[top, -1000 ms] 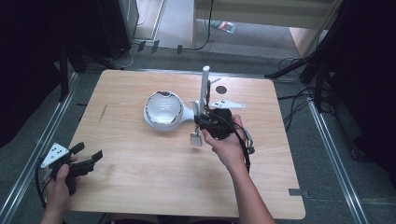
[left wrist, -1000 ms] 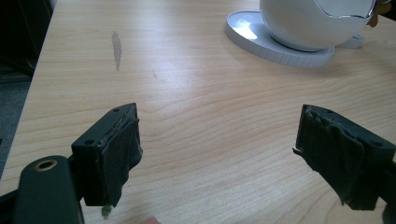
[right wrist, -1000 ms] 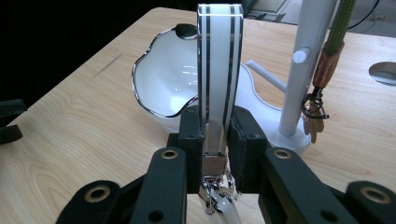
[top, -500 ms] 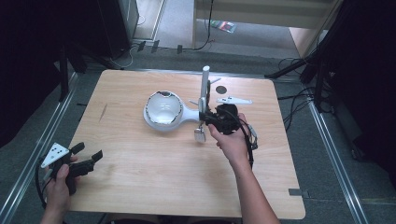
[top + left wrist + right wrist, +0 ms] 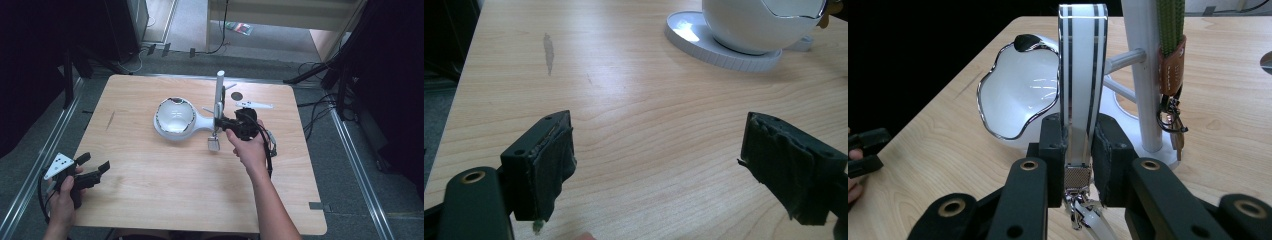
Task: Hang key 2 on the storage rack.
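At the table's near-left corner, a person's left hand holds the left gripper low over the wood, its jaws spread wide with nothing between them. The left gripper view looks across bare grain to the white egg-shaped bowl on its round ribbed base, a detail the high view flattens into a single pale disc.

Toward the centre stands a white post stand, joined to the bowl's base by a short arm. From above, the post carries thin hanging items too small to tell apart. The right gripper view separates them: a green woven lanyard with a brown leather end and metal clip hangs against the post, while a white strap with black stripes rises upright in front of the bowl.

To the right, the right gripper is pressed together on that striped strap, pinching it just above its metal end fitting, whose clasp dangles below the pads. In the high view the right hand holds the gripper against the post's foot, and a white flat piece lies just behind it.
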The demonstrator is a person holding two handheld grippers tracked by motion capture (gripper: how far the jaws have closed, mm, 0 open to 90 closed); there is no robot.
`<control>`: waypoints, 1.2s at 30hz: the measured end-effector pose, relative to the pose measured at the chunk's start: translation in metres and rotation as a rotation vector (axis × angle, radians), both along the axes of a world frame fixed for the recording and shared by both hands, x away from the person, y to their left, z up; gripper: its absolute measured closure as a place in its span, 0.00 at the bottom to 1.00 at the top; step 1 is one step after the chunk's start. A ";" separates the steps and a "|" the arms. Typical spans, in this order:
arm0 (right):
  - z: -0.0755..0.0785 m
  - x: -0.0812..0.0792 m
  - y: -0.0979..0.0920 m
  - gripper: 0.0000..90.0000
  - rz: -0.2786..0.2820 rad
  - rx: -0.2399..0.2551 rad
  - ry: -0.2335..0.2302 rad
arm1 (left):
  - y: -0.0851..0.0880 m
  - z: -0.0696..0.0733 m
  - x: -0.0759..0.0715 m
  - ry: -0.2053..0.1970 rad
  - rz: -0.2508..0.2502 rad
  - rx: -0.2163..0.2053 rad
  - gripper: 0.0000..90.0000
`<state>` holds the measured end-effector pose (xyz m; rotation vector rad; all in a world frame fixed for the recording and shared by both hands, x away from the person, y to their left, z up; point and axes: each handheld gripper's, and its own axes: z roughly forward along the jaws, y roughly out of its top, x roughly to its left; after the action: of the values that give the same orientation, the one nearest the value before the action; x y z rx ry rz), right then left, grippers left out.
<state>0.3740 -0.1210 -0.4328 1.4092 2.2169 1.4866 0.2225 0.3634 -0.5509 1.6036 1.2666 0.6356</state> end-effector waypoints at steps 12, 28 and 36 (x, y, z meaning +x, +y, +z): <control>-0.005 0.008 -0.004 0.86 0.011 0.031 0.026 | 0.000 0.000 0.000 -0.002 0.000 0.000 0.16; -0.011 0.015 -0.008 0.83 -0.031 0.056 0.054 | 0.000 0.000 0.000 -0.002 0.000 0.000 0.16; -0.011 0.015 -0.008 0.83 -0.041 0.055 0.047 | -0.001 0.000 0.000 -0.004 0.002 0.000 0.16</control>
<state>0.3894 -0.1285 -0.4440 1.5120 2.1759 1.5281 0.2226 0.3627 -0.5511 1.6008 1.2650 0.6402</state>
